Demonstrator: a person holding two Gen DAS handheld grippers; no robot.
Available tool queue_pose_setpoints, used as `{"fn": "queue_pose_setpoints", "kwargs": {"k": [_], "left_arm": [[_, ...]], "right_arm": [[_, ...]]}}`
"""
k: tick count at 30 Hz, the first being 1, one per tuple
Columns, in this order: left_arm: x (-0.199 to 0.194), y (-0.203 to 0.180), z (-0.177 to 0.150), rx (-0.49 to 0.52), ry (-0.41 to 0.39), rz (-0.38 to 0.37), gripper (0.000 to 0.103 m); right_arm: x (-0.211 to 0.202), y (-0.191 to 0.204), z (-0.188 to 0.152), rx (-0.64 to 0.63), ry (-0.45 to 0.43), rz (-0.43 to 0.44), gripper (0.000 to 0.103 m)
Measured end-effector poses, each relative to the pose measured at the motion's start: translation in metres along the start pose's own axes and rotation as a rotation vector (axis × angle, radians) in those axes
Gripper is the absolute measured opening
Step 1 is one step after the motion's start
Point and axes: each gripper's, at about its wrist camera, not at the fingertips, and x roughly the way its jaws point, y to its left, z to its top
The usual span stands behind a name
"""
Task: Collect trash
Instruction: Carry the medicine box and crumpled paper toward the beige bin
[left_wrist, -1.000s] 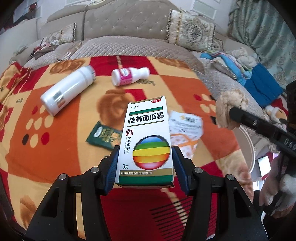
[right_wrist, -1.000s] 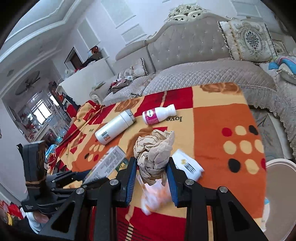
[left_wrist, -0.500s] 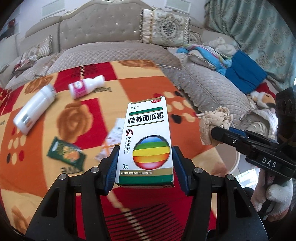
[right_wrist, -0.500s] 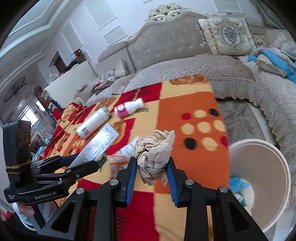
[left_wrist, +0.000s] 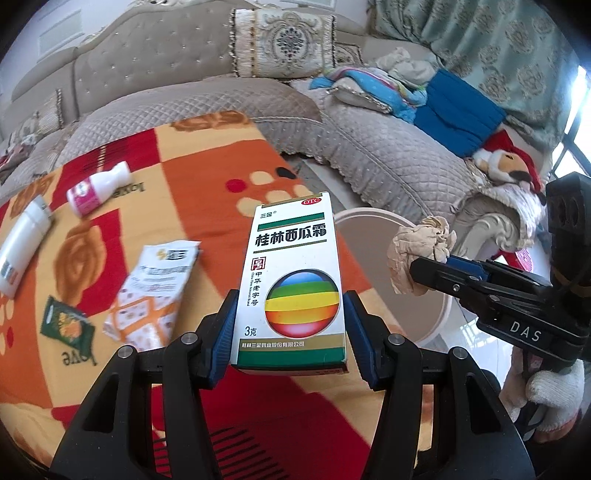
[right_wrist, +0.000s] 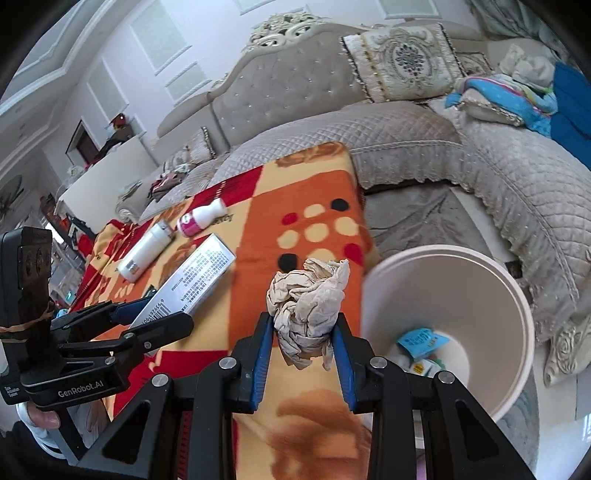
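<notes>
We see the left gripper (left_wrist: 288, 325) clamping an upright medicine box (left_wrist: 291, 284) above the blanket's (left_wrist: 207, 177) right edge. The right gripper (right_wrist: 301, 332) pinches a crumpled tissue (right_wrist: 308, 306) just beside the white bin's (right_wrist: 517, 295) rim; bin mouth unobstructed. Bottles, wrappers lie well left.

We note a grey quilted, tufted sofa (right_wrist: 295, 92) with an embroidered beige cushion (right_wrist: 400, 66), white panelled walls (right_wrist: 155, 40), teal patterned curtains (left_wrist: 491, 44), and daylight entering through a window (left_wrist: 581, 110) at right.
</notes>
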Motion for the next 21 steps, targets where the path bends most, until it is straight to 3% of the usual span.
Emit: {"fn": "queue_pose_setpoints", "kwargs": {"k": [21], "left_arm": [[0.052,-0.062,0.004,0.065,0.075,-0.055,0.053]], "right_arm": [[-0.012,-0.071,-0.026,0.117,0.027,-0.093,0.031]]}}
